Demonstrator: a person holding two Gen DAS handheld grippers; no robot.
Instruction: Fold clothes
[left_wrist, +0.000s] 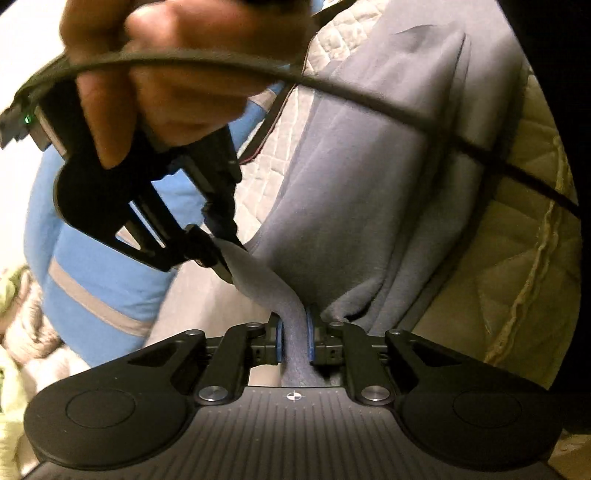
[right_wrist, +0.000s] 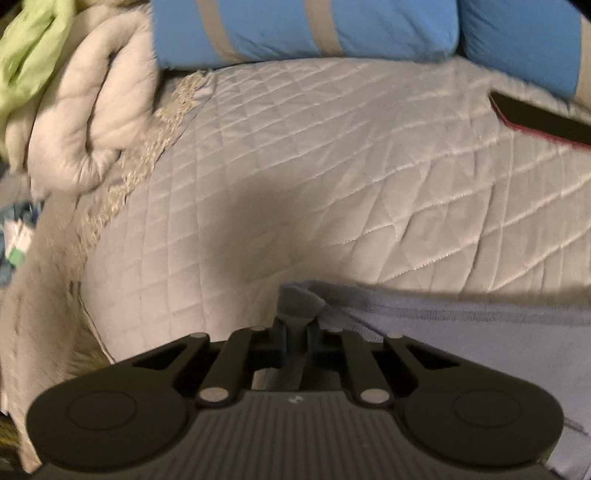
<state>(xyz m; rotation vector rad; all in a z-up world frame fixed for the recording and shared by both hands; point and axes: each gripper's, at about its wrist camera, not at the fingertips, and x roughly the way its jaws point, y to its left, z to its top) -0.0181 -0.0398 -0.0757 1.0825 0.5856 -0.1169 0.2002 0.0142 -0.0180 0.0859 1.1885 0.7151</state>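
Only the left view shows the hand (left_wrist: 177, 74) gripping the right tool (left_wrist: 221, 254).

The grey-blue fleece garment (left_wrist: 369, 192) is soft and matte, with a stitched hem along one edge. Most of it lies spread and creased over the quilted bed (right_wrist: 332, 166). One edge is lifted off the quilt, drawn into a taut, twisted strip bunched at both ends.

Left tongs (left_wrist: 294, 338) clamped on a fold of grey-blue garment (left_wrist: 369, 192). Right tongs (right_wrist: 295, 341) pinch its corner, angled downward; the hand (left_wrist: 177, 70) grips their handle.
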